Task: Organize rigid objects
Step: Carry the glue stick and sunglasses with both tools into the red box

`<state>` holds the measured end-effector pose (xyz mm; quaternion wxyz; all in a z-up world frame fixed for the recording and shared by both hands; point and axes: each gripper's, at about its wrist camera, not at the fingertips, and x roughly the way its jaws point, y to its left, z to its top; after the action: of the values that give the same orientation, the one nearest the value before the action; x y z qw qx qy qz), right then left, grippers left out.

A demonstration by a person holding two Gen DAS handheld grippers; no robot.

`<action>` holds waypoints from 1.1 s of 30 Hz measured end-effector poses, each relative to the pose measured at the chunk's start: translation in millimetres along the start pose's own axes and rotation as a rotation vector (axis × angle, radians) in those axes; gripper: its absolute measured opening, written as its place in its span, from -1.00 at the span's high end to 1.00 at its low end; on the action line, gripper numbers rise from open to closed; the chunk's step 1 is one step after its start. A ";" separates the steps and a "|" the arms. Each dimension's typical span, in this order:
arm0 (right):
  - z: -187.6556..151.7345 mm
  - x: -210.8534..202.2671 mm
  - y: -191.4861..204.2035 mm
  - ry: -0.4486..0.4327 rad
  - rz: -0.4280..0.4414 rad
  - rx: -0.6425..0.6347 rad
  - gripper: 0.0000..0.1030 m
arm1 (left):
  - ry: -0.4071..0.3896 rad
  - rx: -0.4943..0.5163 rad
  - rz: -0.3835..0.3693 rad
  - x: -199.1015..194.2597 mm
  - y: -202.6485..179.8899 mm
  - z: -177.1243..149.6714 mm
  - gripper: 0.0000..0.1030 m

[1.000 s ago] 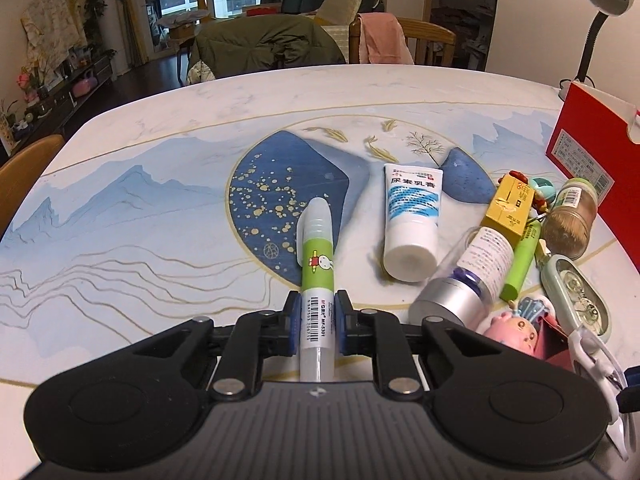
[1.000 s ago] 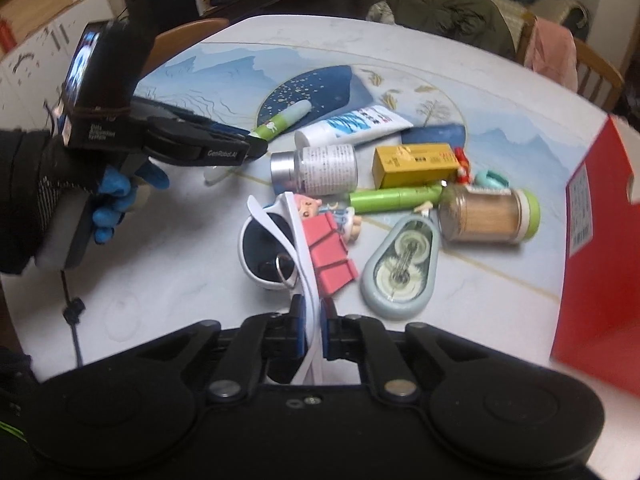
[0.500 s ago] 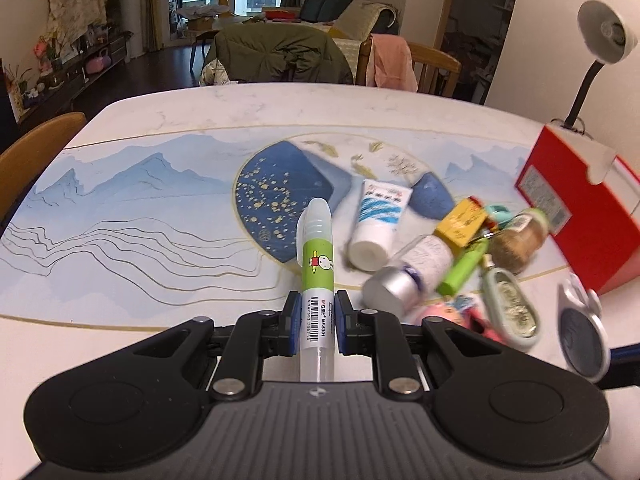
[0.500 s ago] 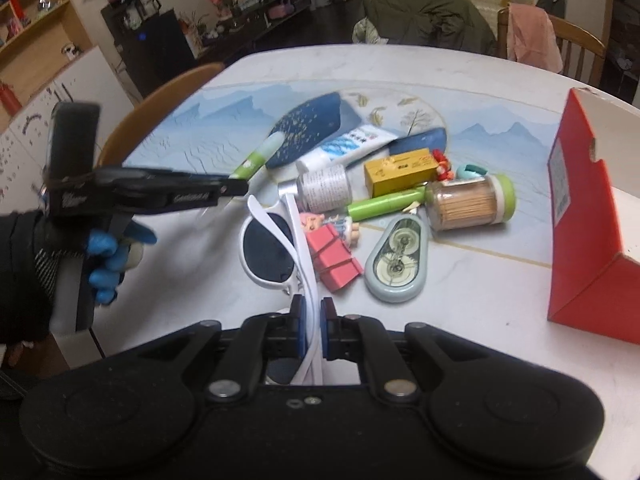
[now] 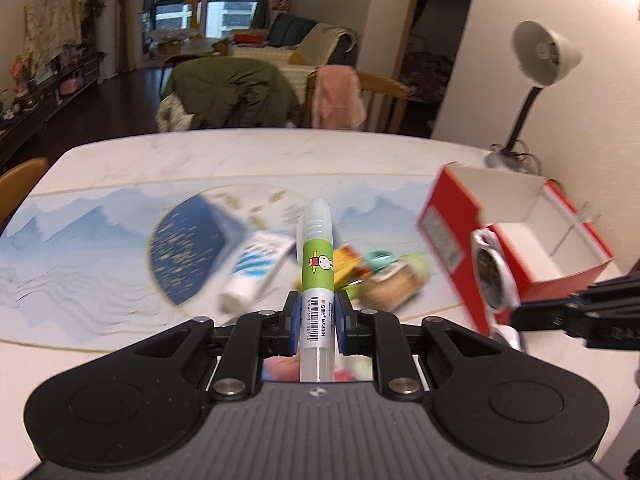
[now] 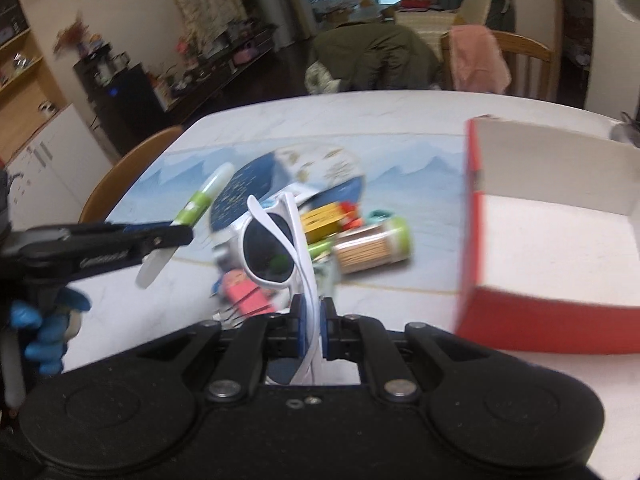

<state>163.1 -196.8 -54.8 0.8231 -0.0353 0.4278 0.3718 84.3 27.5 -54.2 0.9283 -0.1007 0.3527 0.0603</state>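
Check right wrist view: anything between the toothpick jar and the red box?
Nothing: bare table lies between the lying toothpick jar with green lid and the open red cardboard box, seen in the right wrist view.

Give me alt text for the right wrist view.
The right gripper, shut on a temple arm of white sunglasses, holds them above a cluttered table. An open red box stands to the right; at left, the left gripper holds a green-labelled glue pen.

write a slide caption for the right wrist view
Right gripper lifts white sunglasses beside the open red box; left gripper holds a glue pen.
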 end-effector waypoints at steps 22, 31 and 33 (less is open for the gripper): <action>34.8 -33.2 -153.2 -0.091 -0.168 0.132 0.88 | 0.049 0.081 -0.095 67.7 -175.7 61.6 0.68; 34.0 -28.5 -207.8 -0.069 -0.231 0.205 0.88 | 0.106 0.128 -0.123 113.7 -231.8 75.2 0.68; 33.5 -24.1 -216.9 -0.056 -0.255 0.208 0.88 | 0.129 0.134 -0.123 127.6 -240.5 76.6 0.68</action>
<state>316.5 -354.5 -72.4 0.8744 0.0065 0.4330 0.2189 272.5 -183.6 -48.5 0.9103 -0.0637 0.4081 -0.0269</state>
